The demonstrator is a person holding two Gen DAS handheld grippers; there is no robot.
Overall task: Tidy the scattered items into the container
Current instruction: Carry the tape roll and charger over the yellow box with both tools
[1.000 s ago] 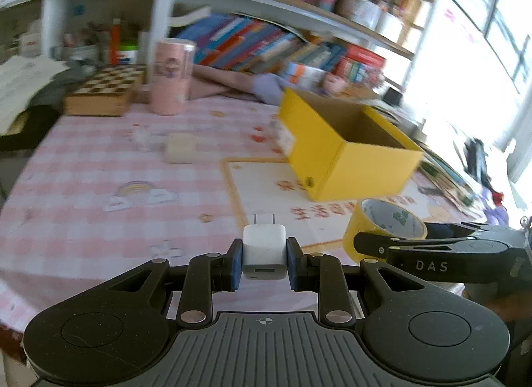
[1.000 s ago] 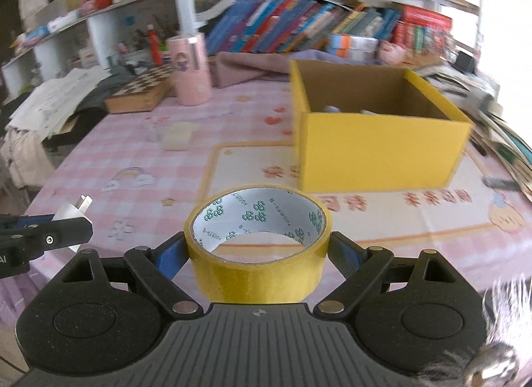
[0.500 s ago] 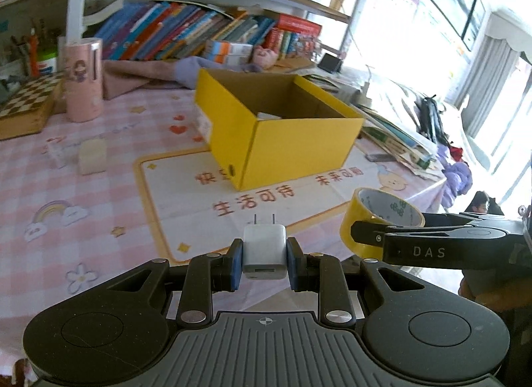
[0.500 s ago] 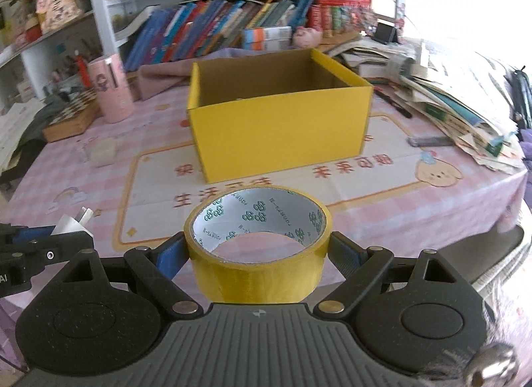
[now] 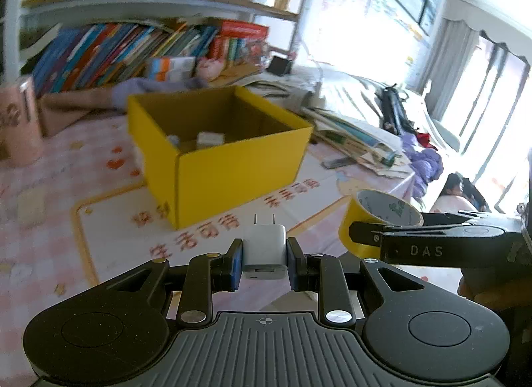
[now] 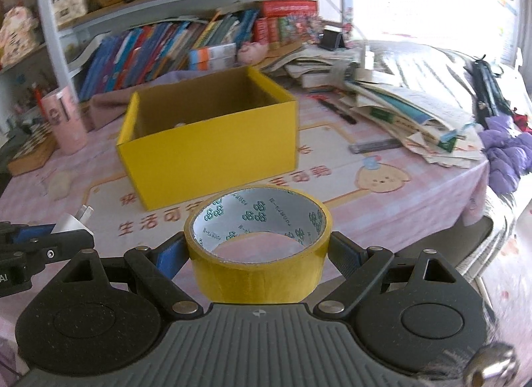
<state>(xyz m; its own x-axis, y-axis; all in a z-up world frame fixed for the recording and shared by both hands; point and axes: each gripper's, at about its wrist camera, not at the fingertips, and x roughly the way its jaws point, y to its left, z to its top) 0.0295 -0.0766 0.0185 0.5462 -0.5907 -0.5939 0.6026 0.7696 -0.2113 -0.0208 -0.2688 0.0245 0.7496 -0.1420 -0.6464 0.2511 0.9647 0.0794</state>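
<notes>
My left gripper is shut on a white plug adapter, prongs pointing forward, held above the table. My right gripper is shut on a roll of yellow tape, its open core facing up. The open yellow box stands on the table ahead of both grippers, and a few small items lie on its floor. In the left wrist view the tape roll and the right gripper's arm show at the right. In the right wrist view the plug adapter shows at the left, and the yellow box sits straight ahead.
A pink cup and a chessboard box stand at the back left. A small pale block lies left of the box. Piled books and papers crowd the table's right side. Shelves of books line the back.
Both grippers have swung to the right with their loads, so the yellow box now sits nearer the middle of each view. The grips on the adapter and the tape are unchanged.
</notes>
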